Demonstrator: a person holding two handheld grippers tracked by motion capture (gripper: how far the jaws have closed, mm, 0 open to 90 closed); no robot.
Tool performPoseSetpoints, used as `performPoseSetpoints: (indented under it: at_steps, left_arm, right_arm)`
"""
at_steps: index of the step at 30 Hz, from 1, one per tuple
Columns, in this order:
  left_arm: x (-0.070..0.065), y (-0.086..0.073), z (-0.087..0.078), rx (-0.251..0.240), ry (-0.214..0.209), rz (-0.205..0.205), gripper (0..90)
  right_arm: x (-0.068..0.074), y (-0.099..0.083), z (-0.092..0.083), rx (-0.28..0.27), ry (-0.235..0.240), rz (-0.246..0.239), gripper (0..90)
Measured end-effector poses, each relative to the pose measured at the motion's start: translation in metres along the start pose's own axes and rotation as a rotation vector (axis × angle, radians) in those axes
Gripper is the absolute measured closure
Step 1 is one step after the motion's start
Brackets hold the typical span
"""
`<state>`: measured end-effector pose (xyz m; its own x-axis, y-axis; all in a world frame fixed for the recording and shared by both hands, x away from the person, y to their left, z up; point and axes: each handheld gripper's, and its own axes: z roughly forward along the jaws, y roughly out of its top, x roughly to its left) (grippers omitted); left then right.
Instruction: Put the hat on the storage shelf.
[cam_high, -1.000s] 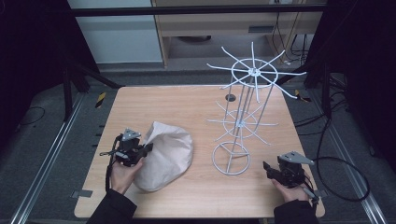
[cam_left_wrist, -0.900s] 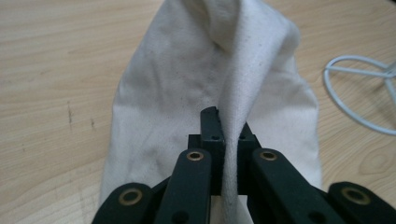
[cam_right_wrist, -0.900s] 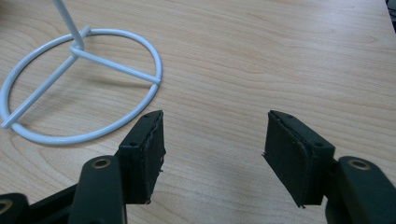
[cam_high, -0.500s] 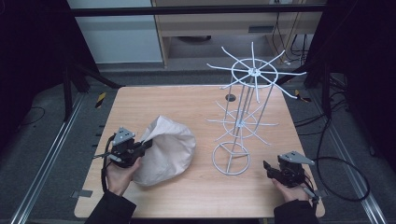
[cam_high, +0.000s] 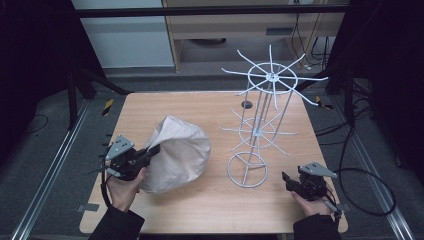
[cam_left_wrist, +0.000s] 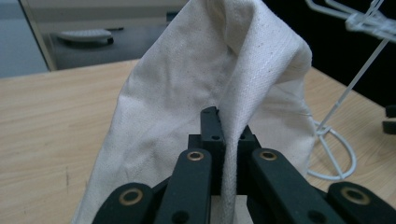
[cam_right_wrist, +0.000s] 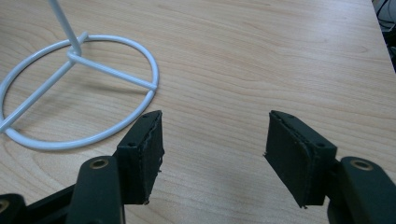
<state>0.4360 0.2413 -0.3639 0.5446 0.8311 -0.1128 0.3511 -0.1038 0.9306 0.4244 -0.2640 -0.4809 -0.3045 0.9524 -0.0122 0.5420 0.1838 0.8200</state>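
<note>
Cloth: off-white canvas cloth bag (cam_high: 175, 154) sat on the pale wooden table (cam_high: 200, 110), left of centre, bunched into a peak on its left side.
Left tool: left gripper (cam_left_wrist: 228, 140) had its jaws pinched tight on a fold/seam of the bag. In the high view it was at (cam_high: 150, 151), right at the bag's left edge.
What changed: vs half a sec before, the gripped edge looked pulled up higher and the fabric stood taller, more tent-like. Left hand (cam_high: 122, 186) seemed tipped up a bit too. Bulk of the bag was on the table both times.
Right tool: right gripper (cam_right_wrist: 212, 154) was wide open w/ nothing in it, low over bare wood near the white wire ring base (cam_right_wrist: 70, 93). Same spot as before, tbh, at (cam_high: 290, 181) in the high view.
Rack: white wire spoked stand (cam_high: 260, 125) stood upright, right of the bag, not touching it.
Meaning: prob the lift just started. My guess is the bag goes onto the rack's spokes, so grip looked ok but most of the work was left.
</note>
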Motion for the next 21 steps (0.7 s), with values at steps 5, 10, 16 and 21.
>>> performPoseSetpoints:
  at_steps: [5, 10, 16, 21]
  left_arm:
    - [-0.004, 0.009, -0.014, -0.074, -0.021, -0.001, 88.7]
    - [-0.009, 0.018, -0.028, -0.137, -0.038, 0.000, 88.7]
    - [-0.011, 0.025, -0.041, -0.196, -0.046, 0.004, 88.7]
    - [-0.011, 0.030, -0.049, -0.236, -0.052, -0.008, 88.7]
  right_arm:
    - [0.000, 0.000, 0.000, -0.013, -0.003, -0.006, 36.1]
    - [0.000, -0.001, 0.000, -0.017, -0.005, -0.008, 35.8]
    - [0.000, -0.001, 0.001, -0.020, -0.008, -0.015, 35.5]
    - [-0.001, -0.001, 0.001, -0.021, -0.008, -0.019, 35.4]
